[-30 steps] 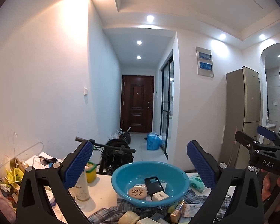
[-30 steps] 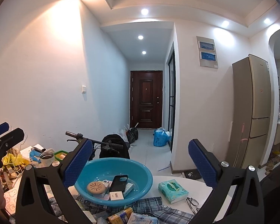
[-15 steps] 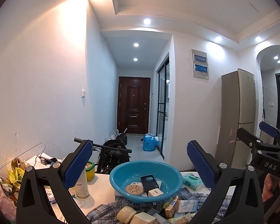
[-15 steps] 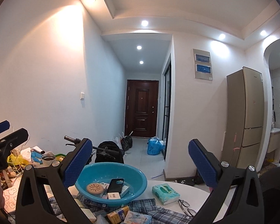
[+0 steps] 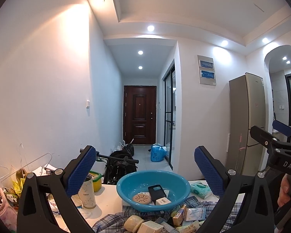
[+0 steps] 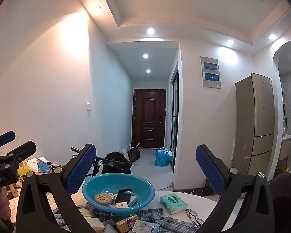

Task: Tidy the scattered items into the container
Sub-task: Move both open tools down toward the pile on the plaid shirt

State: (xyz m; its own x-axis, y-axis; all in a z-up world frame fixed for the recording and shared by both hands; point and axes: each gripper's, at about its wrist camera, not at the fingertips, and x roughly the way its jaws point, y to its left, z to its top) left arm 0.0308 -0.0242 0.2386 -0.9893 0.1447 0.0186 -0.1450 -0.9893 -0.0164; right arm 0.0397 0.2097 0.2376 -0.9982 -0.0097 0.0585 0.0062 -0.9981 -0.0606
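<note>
A blue plastic basin (image 5: 176, 179) (image 6: 145, 185) stands on a white table and holds a black phone (image 5: 156, 191) (image 6: 123, 195), a round tan disc (image 5: 141, 198) (image 6: 103, 198) and a small white box (image 5: 162, 201). Several small boxes and packets (image 5: 184, 216) (image 6: 126, 222) lie scattered on a plaid cloth (image 5: 203, 202) (image 6: 164, 223) in front of it. My left gripper (image 5: 145, 172) is open and empty, held high behind the pile. My right gripper (image 6: 146, 172) is open and empty, also raised; it shows at the right edge of the left wrist view (image 5: 277, 141).
A green tissue pack (image 5: 200, 189) (image 6: 173, 203) and glasses (image 6: 193, 216) lie right of the basin. A white cup (image 5: 87, 194), a yellow-green tub (image 5: 96, 180) and clutter stand on the left. A scooter (image 5: 118, 165), a fridge (image 5: 246, 124) and a hallway lie beyond.
Both grippers have drawn back and tilted up; the basin and pile now sit smaller and lower in both views. Both jaws stay open and empty.
</note>
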